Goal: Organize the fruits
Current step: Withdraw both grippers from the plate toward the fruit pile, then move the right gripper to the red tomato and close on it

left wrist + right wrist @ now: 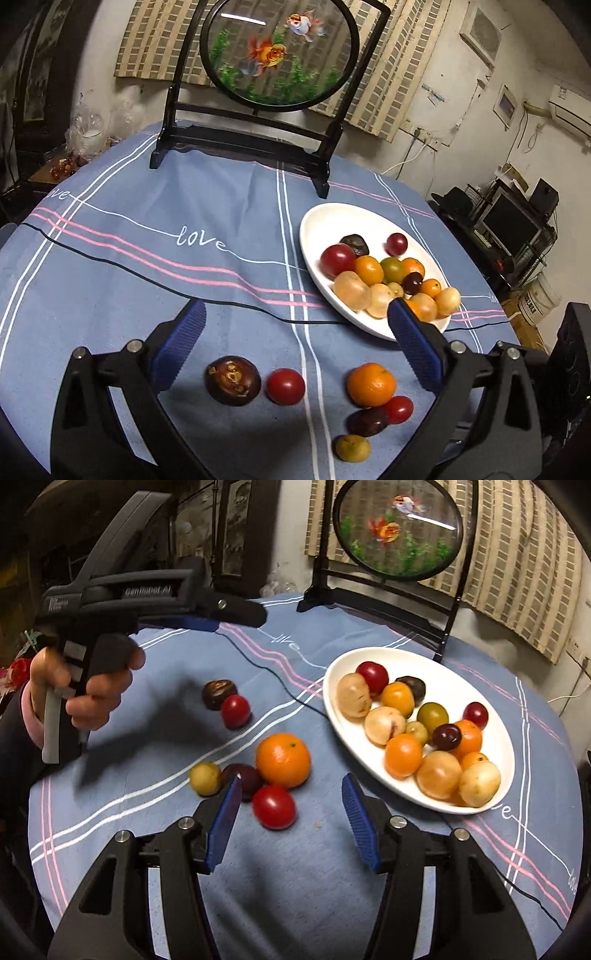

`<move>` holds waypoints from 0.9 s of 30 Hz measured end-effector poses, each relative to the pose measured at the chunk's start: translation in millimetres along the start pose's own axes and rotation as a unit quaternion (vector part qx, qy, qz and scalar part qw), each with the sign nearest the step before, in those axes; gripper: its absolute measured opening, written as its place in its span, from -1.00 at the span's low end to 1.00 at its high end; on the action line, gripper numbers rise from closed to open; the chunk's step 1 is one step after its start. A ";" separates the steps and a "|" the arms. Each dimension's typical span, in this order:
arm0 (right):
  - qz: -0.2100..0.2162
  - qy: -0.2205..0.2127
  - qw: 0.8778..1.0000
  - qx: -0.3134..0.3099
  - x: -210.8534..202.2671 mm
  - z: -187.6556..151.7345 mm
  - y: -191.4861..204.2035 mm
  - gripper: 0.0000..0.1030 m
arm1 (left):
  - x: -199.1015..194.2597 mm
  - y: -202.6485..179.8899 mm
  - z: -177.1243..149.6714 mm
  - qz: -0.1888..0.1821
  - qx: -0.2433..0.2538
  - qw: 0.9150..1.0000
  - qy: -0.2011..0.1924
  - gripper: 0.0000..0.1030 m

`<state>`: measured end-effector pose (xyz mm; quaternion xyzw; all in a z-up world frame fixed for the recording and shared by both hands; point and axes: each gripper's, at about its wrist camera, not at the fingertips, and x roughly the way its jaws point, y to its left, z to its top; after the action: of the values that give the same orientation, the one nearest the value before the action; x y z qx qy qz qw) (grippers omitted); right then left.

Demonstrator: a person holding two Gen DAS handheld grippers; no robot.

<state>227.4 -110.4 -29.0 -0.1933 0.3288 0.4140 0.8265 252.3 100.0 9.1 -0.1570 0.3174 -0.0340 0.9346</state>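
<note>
A white oval plate point(325, 221) point(472, 668) on the blue tablecloth holds several small fruits. Loose on the cloth lie a dark brown fruit point(232, 380) point(218, 693), a red tomato point(285, 386) point(235, 711), an orange point(371, 384) point(283, 760), a second red tomato point(398, 409) point(274, 807), a dark purple plum point(368, 421) point(244, 775) and a small yellow fruit point(352, 448) point(205, 778). My left gripper point(295, 317) is open and empty above the loose fruit. My right gripper point(291, 788) is open and empty, just above the second tomato.
A round goldfish screen on a black stand point(280, 55) point(399, 528) stands at the table's far side. The left gripper's body and the hand holding it point(99, 686) hover over the table's left part. Shelves with electronics point(517, 229) stand to the right.
</note>
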 end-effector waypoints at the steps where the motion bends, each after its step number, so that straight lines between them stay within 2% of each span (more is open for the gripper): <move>1: 0.007 0.000 1.000 0.003 0.3 -2.5 1.2 0.12 | -1.7 -0.8 -0.3 0.005 0.004 1.000 -0.002 0.95; 13: 0.011 0.054 0.998 -0.005 23.6 -6.6 5.2 0.12 | 2.1 -11.1 -4.0 0.020 0.035 0.999 0.002 0.95; 18: 0.015 0.061 0.998 -0.006 30.3 -8.7 8.5 -0.11 | 1.6 -10.0 -4.2 0.022 0.035 0.999 0.003 0.95; 27: 0.005 0.059 0.998 -0.003 33.0 -7.7 6.6 -0.15 | 0.6 -12.5 -5.6 0.025 0.042 0.999 0.003 0.95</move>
<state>233.7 -92.6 -57.9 -0.2181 0.3768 0.4064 0.8033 249.8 86.5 8.4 -0.1092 0.3226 -0.0250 0.9399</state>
